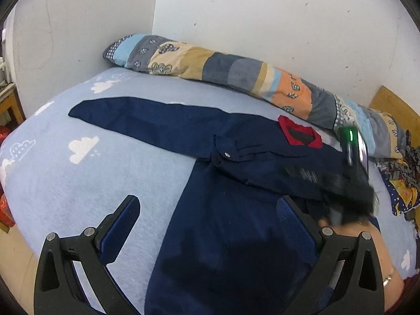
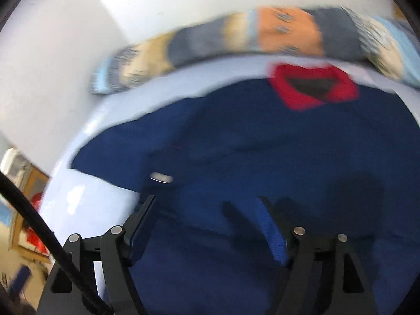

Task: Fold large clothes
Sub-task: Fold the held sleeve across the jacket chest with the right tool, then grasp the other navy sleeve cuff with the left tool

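A large navy blue garment (image 1: 236, 210) with a red collar (image 1: 299, 134) lies spread on the bed. One sleeve (image 1: 136, 120) stretches out to the left; the other sleeve (image 1: 275, 162) is folded across the chest, its cuff button showing. My left gripper (image 1: 207, 210) is open and empty above the garment's lower left side. My right gripper (image 2: 207, 204) is open and empty over the garment (image 2: 262, 144); this view is blurred by motion. The right gripper also shows as a blurred dark shape in the left wrist view (image 1: 351, 183).
The bed has a light blue sheet with white clouds (image 1: 78, 183). A rolled patchwork quilt (image 1: 236, 71) lies along the white wall. Patterned clothes (image 1: 404, 183) are piled at the right by a wooden headboard (image 1: 393, 107). Wooden furniture (image 1: 10, 102) stands at the left.
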